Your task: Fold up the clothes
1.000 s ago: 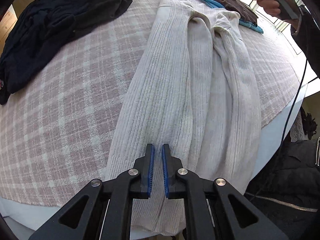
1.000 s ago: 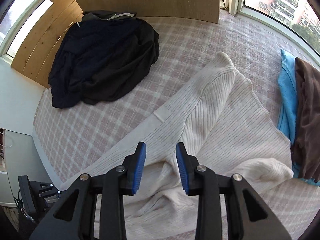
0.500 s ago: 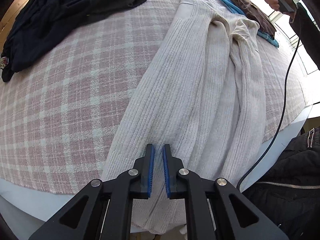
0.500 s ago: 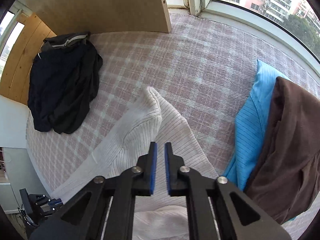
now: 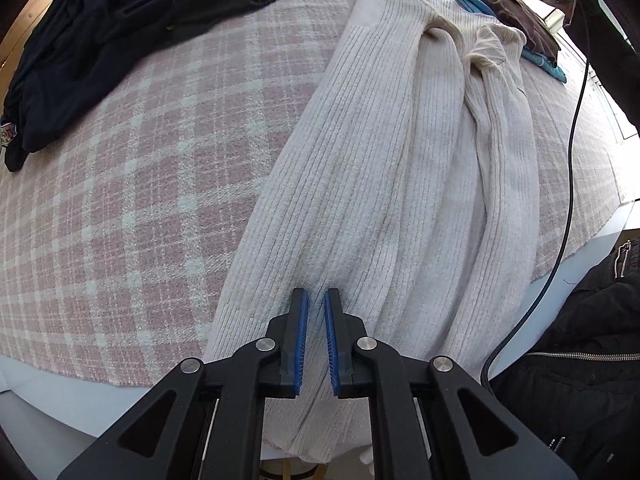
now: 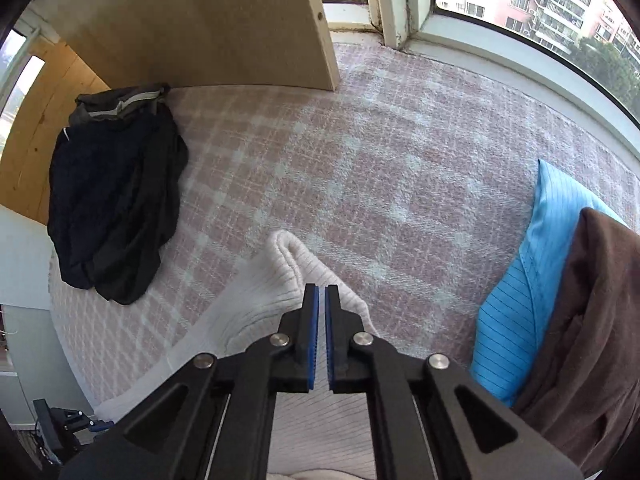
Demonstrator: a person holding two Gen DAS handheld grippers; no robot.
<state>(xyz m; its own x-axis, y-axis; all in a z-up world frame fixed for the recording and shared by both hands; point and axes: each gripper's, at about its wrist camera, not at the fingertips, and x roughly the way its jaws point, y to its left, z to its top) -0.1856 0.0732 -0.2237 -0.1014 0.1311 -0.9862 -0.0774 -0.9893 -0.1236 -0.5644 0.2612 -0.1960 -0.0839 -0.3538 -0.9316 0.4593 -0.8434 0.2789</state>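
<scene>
A pink plaid bed (image 5: 132,168) carries everything. A cream ribbed sweater (image 5: 384,152) lies lengthwise across it, both sides turned in to make a long narrow strip, the sleeves laid down its middle and the hem hanging a little over the near edge. A dark heap (image 5: 120,20) sits well apart at one side; a blue cloth (image 6: 532,280) with a brown garment (image 6: 592,320) on top lies just beside the sweater's collar end.

The strip looks ready to be folded end to end, or it is being straightened with a pull from both ends; these views fit either. Whichever it is, both ends should keep even tension, the ribs running straight, and the sleeves must not slide out.

The left gripper (image 5: 315,322) is at the hem end, its pads nearly together with a narrow gap; knit shows between them, so it seems to pinch a ridge of sweater, though the hold is not certain. The right gripper (image 6: 321,320) is at the collar end, pads almost touching, apparently nipping the sweater's top edge.
</scene>
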